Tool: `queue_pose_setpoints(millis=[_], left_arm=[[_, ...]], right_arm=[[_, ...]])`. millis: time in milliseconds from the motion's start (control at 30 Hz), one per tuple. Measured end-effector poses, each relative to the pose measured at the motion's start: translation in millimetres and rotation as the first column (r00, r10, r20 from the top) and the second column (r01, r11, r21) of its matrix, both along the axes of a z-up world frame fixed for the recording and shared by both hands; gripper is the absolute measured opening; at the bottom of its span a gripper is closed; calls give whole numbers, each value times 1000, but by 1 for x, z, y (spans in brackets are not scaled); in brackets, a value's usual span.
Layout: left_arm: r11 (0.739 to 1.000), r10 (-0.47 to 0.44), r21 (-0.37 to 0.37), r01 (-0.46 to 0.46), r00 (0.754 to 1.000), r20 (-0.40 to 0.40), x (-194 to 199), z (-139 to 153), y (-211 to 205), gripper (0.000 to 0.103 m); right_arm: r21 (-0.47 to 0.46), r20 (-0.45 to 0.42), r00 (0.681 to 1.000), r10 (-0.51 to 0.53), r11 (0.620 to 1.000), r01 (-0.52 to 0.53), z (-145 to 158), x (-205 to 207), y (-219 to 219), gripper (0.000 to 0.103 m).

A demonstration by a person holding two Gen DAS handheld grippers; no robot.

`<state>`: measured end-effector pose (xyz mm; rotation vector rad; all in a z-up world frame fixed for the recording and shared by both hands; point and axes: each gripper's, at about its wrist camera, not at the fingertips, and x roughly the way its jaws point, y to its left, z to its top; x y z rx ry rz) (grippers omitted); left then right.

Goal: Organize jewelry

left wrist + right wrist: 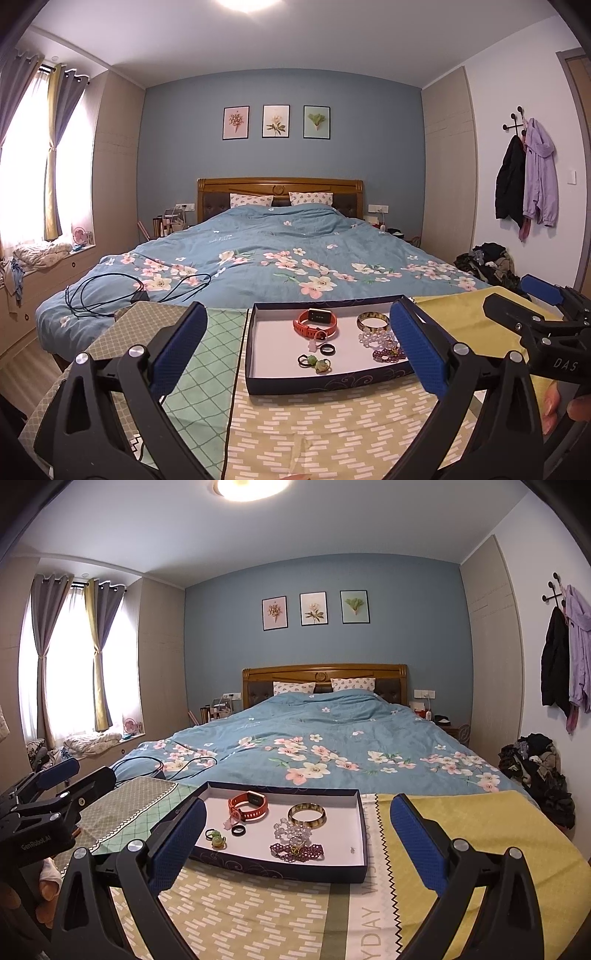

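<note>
Left claw (70, 775) reads "GenRobot.AI"; patterned cloth (373, 904) shows "YDAY".

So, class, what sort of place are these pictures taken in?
A home bedroom, most likely: a made bed with a wooden headboard, two pillows, and jackets hung on a wall hook.

Jewelry tray (258, 384) between spread claw (299, 350)

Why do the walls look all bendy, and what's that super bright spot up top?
Both wrist views use fisheye lenses, so straight walls curve near the edges. In the left wrist view the ceiling lamp glares white and the window is washed out; the right wrist view shows the same lamp.
</note>
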<state>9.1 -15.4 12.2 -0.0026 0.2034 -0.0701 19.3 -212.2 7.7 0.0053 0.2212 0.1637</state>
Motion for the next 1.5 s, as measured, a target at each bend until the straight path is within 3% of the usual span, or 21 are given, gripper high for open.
queue_pose_setpoints(millis=[1500], left_arm=[[1000, -3, -20, 3, 1000, 2, 5, -3, -3, 97]], right_arm=[[-6, 46, 999, -6, 1000, 7, 6, -1, 1, 96]])
